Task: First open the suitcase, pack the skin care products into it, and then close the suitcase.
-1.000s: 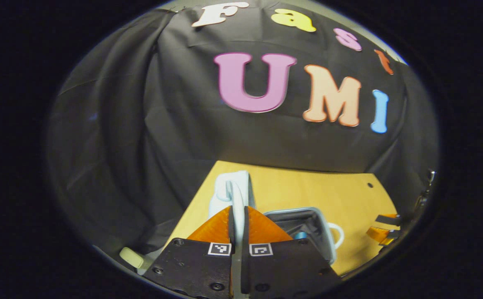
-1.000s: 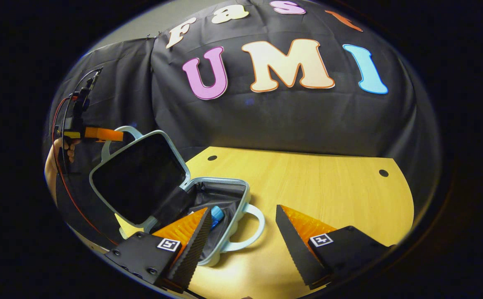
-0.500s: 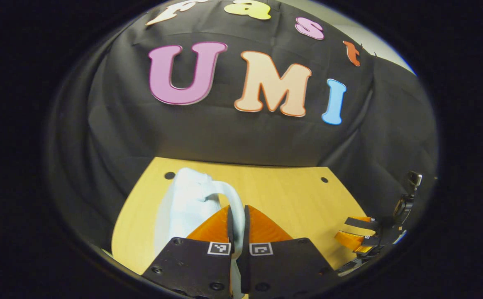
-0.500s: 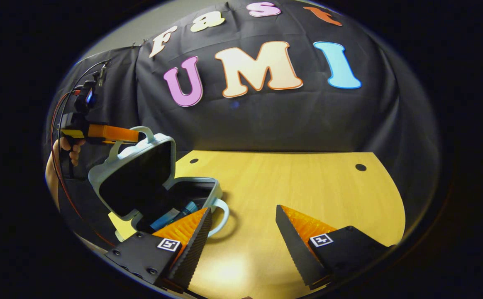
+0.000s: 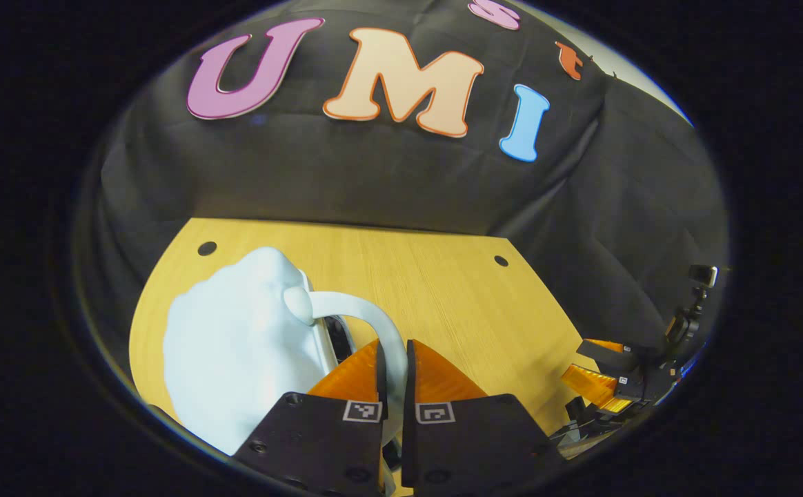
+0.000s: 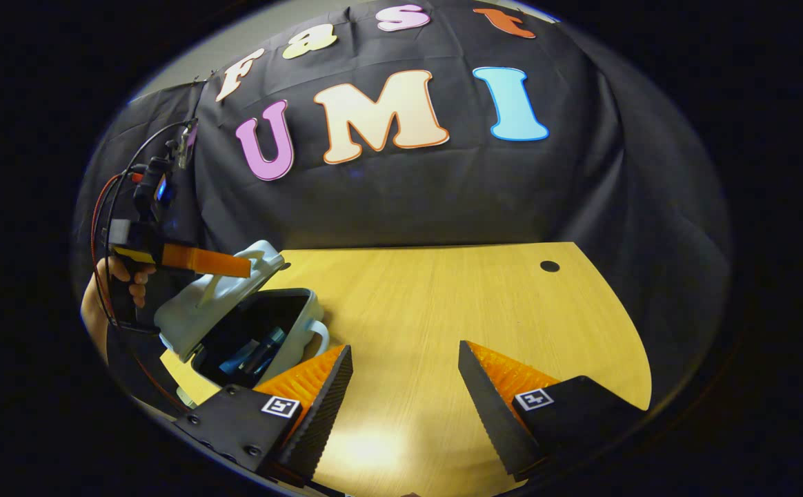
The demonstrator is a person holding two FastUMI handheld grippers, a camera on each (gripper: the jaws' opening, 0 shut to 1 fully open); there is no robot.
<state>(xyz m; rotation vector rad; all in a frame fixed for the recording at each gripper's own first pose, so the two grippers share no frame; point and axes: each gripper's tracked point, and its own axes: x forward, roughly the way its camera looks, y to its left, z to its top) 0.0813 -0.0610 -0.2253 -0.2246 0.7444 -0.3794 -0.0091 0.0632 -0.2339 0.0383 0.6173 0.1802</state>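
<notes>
Half-closed now: suitcase lid (image 6: 212, 304) lowered a good way toward the suitcase base (image 6: 291, 338) compared with a second ago, when upright and showing its dark lining; only a wedge-shaped gap left between lid and base along the side facing the right gripper view

Left gripper (image 5: 393, 355) clamped narrow on the lid handle (image 5: 367, 321), both fingers pressed against the pale loop, seen from behind the pale lid shell (image 5: 236, 359) in the left gripper view; earlier pointing at the booth wall, now tipped down over the wooden table (image 5: 443, 290). Same gripper seen in the right gripper view as an outstretched finger above the lid (image 6: 205, 261), with a hand (image 6: 115, 290) around its grip behind the suitcase

Inside the base, through the gap: two bluish skin care products (image 6: 253, 348) lying against the dark lining, exact shapes hard to tell. Base handle (image 6: 317, 335) sticking out on the side of the suitcase nearest the right gripper

Right gripper (image 6: 405, 362) spread wide, gripping nothing, hovering over bare table beside the suitcase, its nearer finger just beside the base; roughly as half a second ago. Also seen beyond the suitcase at the table edge in the left gripper view (image 5: 605, 376)
</notes>
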